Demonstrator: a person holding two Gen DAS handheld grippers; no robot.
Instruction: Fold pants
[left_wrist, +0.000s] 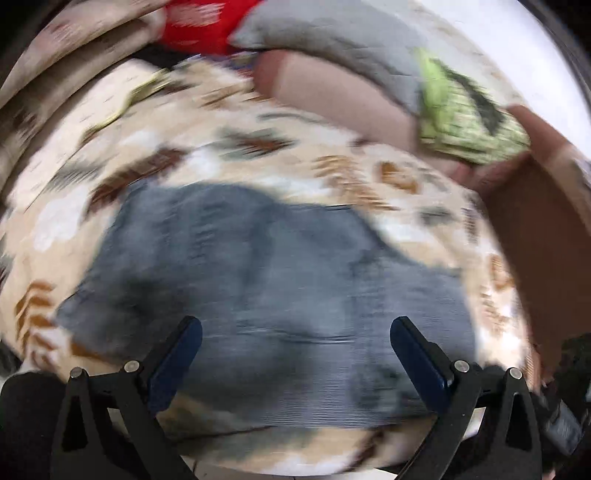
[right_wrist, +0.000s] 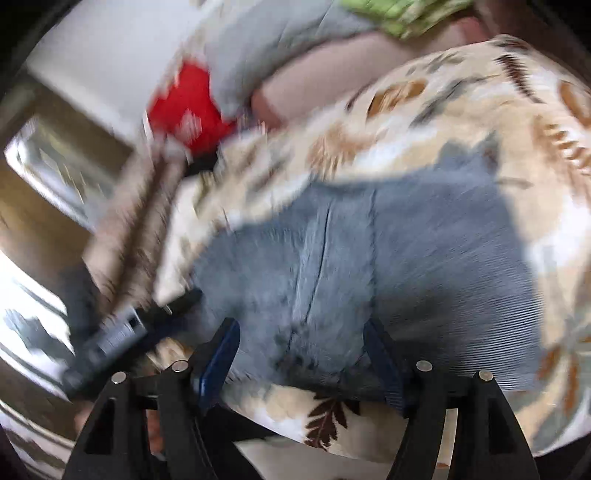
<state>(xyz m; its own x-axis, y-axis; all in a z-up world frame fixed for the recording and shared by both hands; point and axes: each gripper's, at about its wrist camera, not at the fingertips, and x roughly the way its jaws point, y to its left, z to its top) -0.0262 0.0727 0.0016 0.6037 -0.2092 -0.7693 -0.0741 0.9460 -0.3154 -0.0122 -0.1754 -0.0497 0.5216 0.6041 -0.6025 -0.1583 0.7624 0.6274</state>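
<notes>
Blue-grey pants (left_wrist: 258, 280) lie folded in a compact pile on a bed with a cream leaf-print cover (left_wrist: 207, 122). Both views are motion-blurred. My left gripper (left_wrist: 295, 332) is open and empty, its fingers apart above the near part of the pants. In the right wrist view the pants (right_wrist: 388, 266) fill the middle, with a seam down the centre. My right gripper (right_wrist: 301, 343) is open over the near edge of the pants; nothing is clamped between its fingers. The left gripper's body (right_wrist: 110, 339) shows at the left in that view.
A grey pillow (left_wrist: 332, 40), a red cloth (left_wrist: 199, 22) and a green patterned cloth (left_wrist: 465, 114) lie at the far side of the bed. A brown headboard or bed frame (left_wrist: 546, 251) stands at the right. A white wall (right_wrist: 103, 48) is behind.
</notes>
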